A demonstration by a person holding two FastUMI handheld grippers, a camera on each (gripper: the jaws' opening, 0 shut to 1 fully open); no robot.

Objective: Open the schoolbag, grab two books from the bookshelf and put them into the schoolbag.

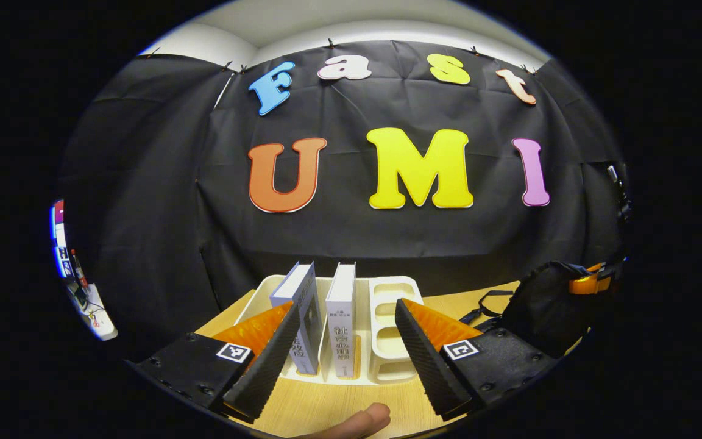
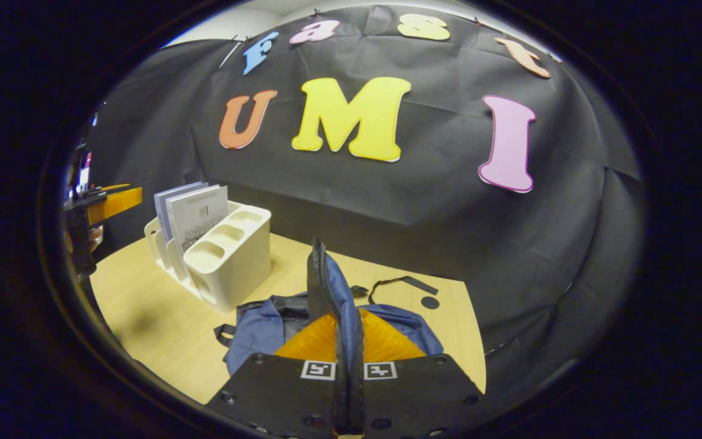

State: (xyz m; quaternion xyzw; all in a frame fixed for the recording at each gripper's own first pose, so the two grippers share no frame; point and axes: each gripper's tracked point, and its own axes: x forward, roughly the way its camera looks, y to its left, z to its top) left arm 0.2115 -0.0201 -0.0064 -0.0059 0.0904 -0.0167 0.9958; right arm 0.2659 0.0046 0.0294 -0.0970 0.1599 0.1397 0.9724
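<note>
While my right tongs point(image 2: 348, 366) pinch the blue-and-black fabric schoolbag's point(image 2: 278, 326) zippered flap at lower centre, my left tongs point(image 1: 345, 360) gape at two upright white-spined books point(image 1: 326, 317) in the cream plastic bookshelf point(image 1: 390, 329) on the wooden tabletop point(image 1: 333, 408). Fetching has begun, I judge; next I must straddle one spine squarely.

Both views are dim at the edges and brighter in the middle — the light falls from above, where a pale ceiling strip point(image 1: 351, 24) shows. The wooden table point(image 1: 326, 408) is evenly lit, with a soft shadow on it in the right gripper view. Fisheye bending curves the table's edge and the wall's folds — strongest near the rim. Focus is sharp mid-frame; a glowing screen point(image 1: 58, 238) at the far left smears into colour.
</note>
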